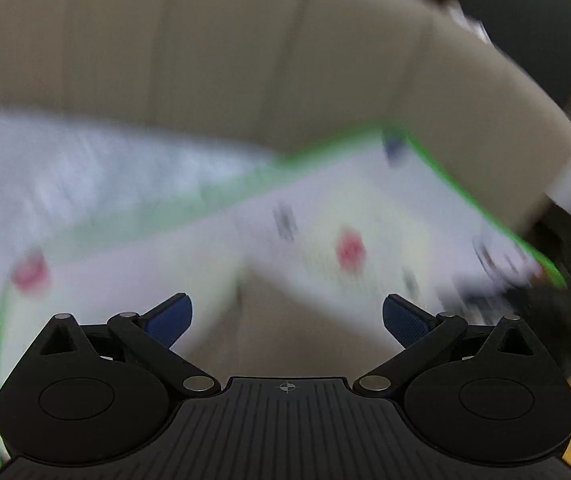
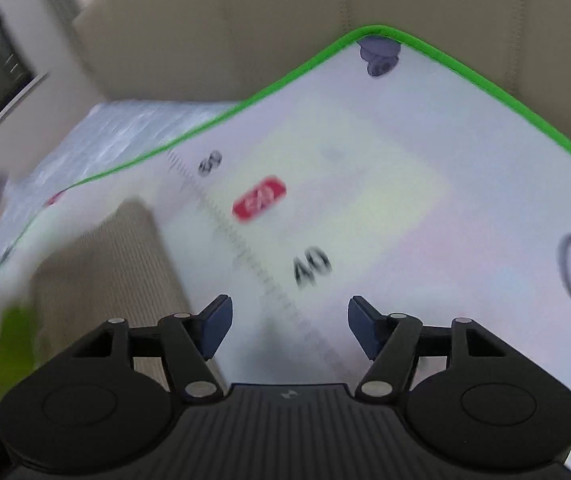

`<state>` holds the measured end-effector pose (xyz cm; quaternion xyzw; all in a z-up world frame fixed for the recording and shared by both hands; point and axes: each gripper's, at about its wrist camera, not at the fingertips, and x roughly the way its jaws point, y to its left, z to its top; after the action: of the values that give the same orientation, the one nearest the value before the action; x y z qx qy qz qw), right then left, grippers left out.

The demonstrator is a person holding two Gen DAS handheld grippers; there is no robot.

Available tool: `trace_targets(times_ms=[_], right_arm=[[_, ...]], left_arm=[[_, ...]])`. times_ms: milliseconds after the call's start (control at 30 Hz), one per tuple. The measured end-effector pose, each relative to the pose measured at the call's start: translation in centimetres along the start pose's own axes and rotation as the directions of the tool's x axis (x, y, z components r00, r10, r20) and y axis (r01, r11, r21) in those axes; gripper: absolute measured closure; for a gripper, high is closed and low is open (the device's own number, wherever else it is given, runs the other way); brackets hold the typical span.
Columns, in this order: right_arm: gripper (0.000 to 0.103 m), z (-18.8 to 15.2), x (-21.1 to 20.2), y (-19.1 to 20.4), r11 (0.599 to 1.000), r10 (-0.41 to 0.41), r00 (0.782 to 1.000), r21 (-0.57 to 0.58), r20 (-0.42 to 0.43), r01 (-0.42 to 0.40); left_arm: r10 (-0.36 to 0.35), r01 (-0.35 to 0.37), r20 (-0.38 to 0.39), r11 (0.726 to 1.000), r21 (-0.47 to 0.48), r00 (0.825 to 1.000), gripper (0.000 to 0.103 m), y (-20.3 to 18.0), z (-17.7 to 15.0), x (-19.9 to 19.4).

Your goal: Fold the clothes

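Backdrop: beige upholstered panels (image 2: 285,20) with stitched seams fill the upper part of both my wrist views; they read as a sofa back or headboard, and I cannot tell which.
Work surface: a white mat (image 2: 425,208) with a bright green border lies in front of the panels, one rounded corner pointing up toward them in my right view.
Mat markings: a printed ruler scale (image 2: 245,252) runs diagonally across it with the numbers 40 and, I think, 50 beside it, plus a red label (image 2: 259,199) and small cartoon prints at the corner and the right edge.
Clothes: a beige ribbed fabric (image 2: 109,280) sits at lower left in my right view, lying on the mat's left part; my left view shows the same beige patch (image 1: 297,332) low in the centre, between my fingertips and beyond them.
Pale cloth: a whitish-blue textured sheet (image 1: 85,168) lies beyond the mat's green edge on the left, heavily blurred.
Left gripper (image 1: 287,320): blue pads spread wide apart, nothing between them, poised over the beige fabric and mat.
Right gripper (image 2: 290,328): fingers likewise parted and empty, above the ruler scale, just right of the beige fabric.
Image quality: my left view is badly motion-blurred, so mat details there are unreadable.
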<state>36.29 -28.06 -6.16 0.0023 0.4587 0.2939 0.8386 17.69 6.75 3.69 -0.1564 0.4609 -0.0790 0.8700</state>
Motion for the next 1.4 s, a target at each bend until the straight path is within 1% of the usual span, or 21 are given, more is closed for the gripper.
trace_targets(times_ms=[100,200,267,333,400,433,533,600,667,767,800,900,967,1033,1067,1100,1167,1233,1267,1300,1400], right_arm=[[0.038,2.1,2.3,3.9,0.999,-0.026,1.0,0.039,0.012,0.025],[0.038,3.9,1.1,9.3,0.979,-0.084,0.994,-0.19,-0.063,0.07],[0.037,4.1,0.1,12.7,0.929,-0.129,0.981,-0.363,-0.148,0.067],[0.029,2.9,0.1,14.5,0.901,-0.179,0.954,-0.429,-0.241,0.06],[0.028,0.7,0.7,14.8,0.907,-0.207,0.931,-0.416,-0.3,0.067],[0.028,-0.5,0.9,14.5,0.907,-0.215,0.931,-0.414,-0.294,0.079],[0.028,-3.6,1.3,13.1,0.909,-0.222,0.946,-0.401,-0.237,0.112],[0.031,-5.1,1.8,11.6,0.929,-0.184,0.96,-0.355,-0.211,0.1],[0.045,-6.8,2.3,10.2,0.952,-0.13,0.972,-0.299,-0.193,0.067],[0.054,-8.7,1.4,9.1,0.973,-0.056,0.987,-0.229,-0.149,0.02],[0.054,-9.1,1.1,9.0,0.975,-0.044,0.989,-0.222,-0.139,0.013],[0.054,-10.6,0.4,9.2,0.978,-0.021,0.994,-0.207,-0.105,-0.001],[0.054,-11.9,-0.4,8.9,0.992,0.025,0.996,-0.124,-0.08,-0.035],[0.054,-13.3,-0.9,9.0,0.994,0.096,0.993,-0.045,-0.073,-0.1],[0.054,-13.3,-1.3,8.9,0.991,0.123,0.99,-0.045,-0.067,-0.126],[0.054,-13.2,-1.8,8.7,0.988,0.145,0.988,-0.05,-0.058,-0.148],[0.054,-11.6,-3.1,7.8,0.99,0.133,0.99,-0.041,0.045,-0.131],[0.06,-9.1,-4.0,6.8,0.995,0.102,0.979,0.003,0.177,-0.104],[0.065,-7.7,-3.7,7.0,0.994,0.109,0.972,-0.007,0.209,-0.11],[0.066,-6.4,-3.3,7.4,0.992,0.124,0.965,-0.028,0.231,-0.121],[0.068,-2.0,-0.1,10.6,0.972,0.221,0.95,-0.132,0.219,-0.196]], left_arm=[[-0.089,0.073,-0.178,0.993,-0.098,0.98,0.002,4.7,-3.8,3.3],[-0.184,0.136,-0.32,0.977,-0.166,0.93,0.01,6.6,-6.0,5.9],[-0.246,0.165,-0.38,0.958,-0.233,0.892,0.012,7.1,-7.0,7.2],[-0.284,0.194,-0.38,0.947,-0.257,0.88,0.011,6.7,-7.3,7.5],[-0.257,0.167,-0.369,0.951,-0.259,0.893,0.008,6.2,-7.6,7.5],[-0.238,0.145,-0.366,0.954,-0.263,0.9,0.009,5.9,-7.7,7.6],[-0.207,0.123,-0.347,0.961,-0.249,0.915,0.008,5.3,-7.8,7.9],[-0.216,0.157,-0.308,0.966,-0.203,0.927,0.021,5.0,-7.1,8.3],[-0.206,0.166,-0.295,0.974,-0.156,0.933,0.029,4.6,-6.2,9.5],[-0.164,0.131,-0.296,0.983,-0.126,0.941,0.032,3.4,-3.6,11.2],[-0.134,0.11,-0.275,0.989,-0.1,0.952,0.035,2.6,-2.4,11.4],[-0.019,0.031,-0.111,0.994,0.107,0.994,0.035,-0.2,1.8,11.8],[0.043,-0.052,0.041,0.972,0.231,0.998,0.036,-1.2,3.8,11.4],[0.045,-0.066,0.115,0.981,0.182,0.992,0.035,0.0,4.5,9.5],[0.036,-0.057,0.14,0.988,0.145,0.989,0.03,0.8,4.4,8.5],[0.013,-0.027,0.146,0.995,0.092,0.989,0.027,1.7,3.6,7.1],[-0.023,0.018,0.135,0.999,0.044,0.991,0.028,2.6,1.6,4.9],[-0.05,0.044,0.085,0.996,0.073,0.995,0.038,1.6,0.5,4.7],[-0.063,0.058,0.059,0.994,0.088,0.996,0.051,1.2,0.0,4.6],[-0.06,0.057,0.031,0.994,0.096,0.998,0.055,0.7,-0.7,4.7],[0.012,-0.008,-0.063,0.998,0.07,0.998,0.054,0.0,-3.2,6.4]])
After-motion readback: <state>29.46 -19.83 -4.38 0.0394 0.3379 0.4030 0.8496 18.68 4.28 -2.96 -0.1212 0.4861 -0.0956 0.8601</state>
